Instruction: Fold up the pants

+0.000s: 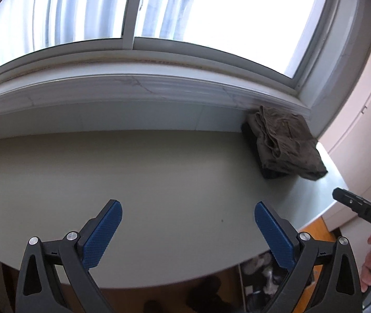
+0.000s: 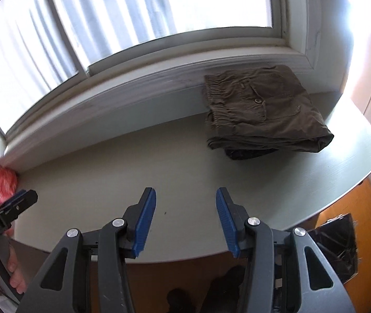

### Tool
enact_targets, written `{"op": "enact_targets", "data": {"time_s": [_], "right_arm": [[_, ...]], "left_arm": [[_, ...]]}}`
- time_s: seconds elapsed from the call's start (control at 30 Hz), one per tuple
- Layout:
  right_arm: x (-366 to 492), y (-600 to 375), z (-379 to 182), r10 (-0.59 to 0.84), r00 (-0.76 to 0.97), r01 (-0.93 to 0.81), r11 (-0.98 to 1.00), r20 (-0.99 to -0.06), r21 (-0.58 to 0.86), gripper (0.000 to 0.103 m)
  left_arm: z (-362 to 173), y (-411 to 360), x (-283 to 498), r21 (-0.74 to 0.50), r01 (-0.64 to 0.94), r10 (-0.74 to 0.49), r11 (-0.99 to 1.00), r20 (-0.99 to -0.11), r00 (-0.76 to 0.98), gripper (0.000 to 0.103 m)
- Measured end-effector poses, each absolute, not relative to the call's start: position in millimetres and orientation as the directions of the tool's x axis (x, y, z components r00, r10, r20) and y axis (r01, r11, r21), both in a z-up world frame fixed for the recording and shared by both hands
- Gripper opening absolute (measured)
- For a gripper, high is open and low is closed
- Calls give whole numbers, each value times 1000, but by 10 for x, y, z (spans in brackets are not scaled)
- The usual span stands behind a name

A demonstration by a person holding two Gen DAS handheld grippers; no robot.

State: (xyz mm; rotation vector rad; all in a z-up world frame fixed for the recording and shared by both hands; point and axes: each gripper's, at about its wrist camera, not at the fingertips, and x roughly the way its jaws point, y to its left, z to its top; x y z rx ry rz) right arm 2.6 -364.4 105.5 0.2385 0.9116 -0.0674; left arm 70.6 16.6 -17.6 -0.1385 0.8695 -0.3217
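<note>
The pants (image 2: 263, 112) are seen folded, well beyond and right of the right gripper (image 2: 185, 219), atop a dark garment (image 2: 248, 154). Both grippers (left gripper (image 1: 188, 234) wider) are held apart, empty. Soft, limp cloth; best pinched at the waistband.

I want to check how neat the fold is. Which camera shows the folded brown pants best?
The right wrist view: the folded brown pants appear large and sharp, with waistband, buttoned pocket and stacked layers visible, lying on a dark item. The left wrist view shows them smaller, near the table's far right corner, with little detail.
</note>
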Motion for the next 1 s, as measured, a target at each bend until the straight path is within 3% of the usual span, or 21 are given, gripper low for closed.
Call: {"op": "enact_targets", "data": {"time_s": [0.2, 1.0], "right_arm": [[-109, -3378, 1171, 41, 625, 93, 988, -780, 127, 43], [-277, -3440, 1274, 136, 647, -10, 986, -751, 169, 43]], "left_arm": [[-64, 326, 462, -251, 219, -333, 943, -708, 623, 103], [73, 122, 74, -233, 164, -281, 959, -679, 678, 103]]}}
